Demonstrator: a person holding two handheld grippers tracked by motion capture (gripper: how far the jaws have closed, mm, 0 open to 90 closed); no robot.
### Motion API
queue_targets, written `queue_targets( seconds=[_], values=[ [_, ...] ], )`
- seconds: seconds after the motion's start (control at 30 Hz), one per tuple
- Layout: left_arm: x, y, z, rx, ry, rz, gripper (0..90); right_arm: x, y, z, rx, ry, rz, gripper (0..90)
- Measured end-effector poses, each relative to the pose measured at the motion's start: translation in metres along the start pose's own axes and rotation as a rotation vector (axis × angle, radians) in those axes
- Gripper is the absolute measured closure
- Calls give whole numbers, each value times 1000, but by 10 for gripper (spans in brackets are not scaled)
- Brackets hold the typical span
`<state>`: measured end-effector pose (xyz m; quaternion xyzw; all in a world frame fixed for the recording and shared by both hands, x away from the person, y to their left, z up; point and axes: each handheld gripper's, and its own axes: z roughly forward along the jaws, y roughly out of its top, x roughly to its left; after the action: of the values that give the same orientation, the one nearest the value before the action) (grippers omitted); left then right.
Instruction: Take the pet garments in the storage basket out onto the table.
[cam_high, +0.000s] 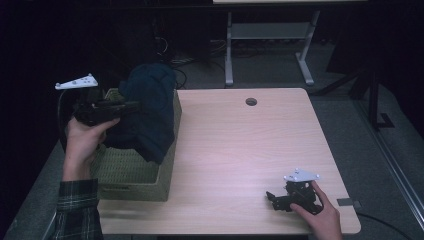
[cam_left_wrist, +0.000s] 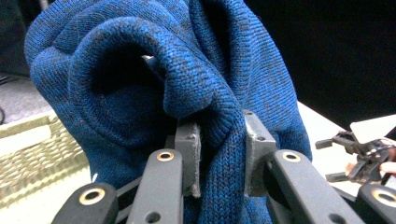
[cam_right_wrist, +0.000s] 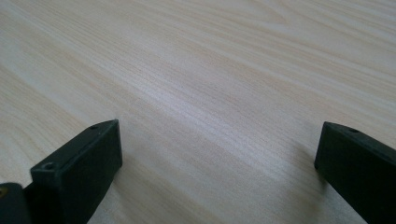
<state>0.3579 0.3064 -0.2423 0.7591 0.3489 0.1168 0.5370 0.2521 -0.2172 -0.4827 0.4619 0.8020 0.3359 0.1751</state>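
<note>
A dark blue knitted garment (cam_high: 147, 107) hangs over the woven basket (cam_high: 135, 175) at the table's left. My left gripper (cam_high: 131, 106) is shut on a fold of it, held up above the basket. In the left gripper view the blue knit (cam_left_wrist: 140, 84) bunches up between the two grey pads (cam_left_wrist: 189, 156), which pinch it. Near the table's front right my right gripper (cam_high: 271, 199) rests low on the wood, pointing left. Its black jaws stand wide apart over bare tabletop (cam_right_wrist: 219, 93), nothing between them.
The light wooden table (cam_high: 240, 145) has a round cable hole (cam_high: 251, 101) near its far edge. A grey table frame (cam_high: 270, 45) stands on the floor behind. Dark floor surrounds the table on both sides.
</note>
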Motion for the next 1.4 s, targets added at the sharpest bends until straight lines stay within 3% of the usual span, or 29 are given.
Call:
queue_targets(
  seconds=[0.67,1.0,1.4],
  values=[
    [-36,36,40,-15,-83,74,722,0,0,0,0,0,-1,4],
    [-58,47,73,3,-137,112,722,0,0,0,0,0,-1,4],
    [-81,49,120,28,-195,129,722,0,0,0,1,0,1,5]
  ],
)
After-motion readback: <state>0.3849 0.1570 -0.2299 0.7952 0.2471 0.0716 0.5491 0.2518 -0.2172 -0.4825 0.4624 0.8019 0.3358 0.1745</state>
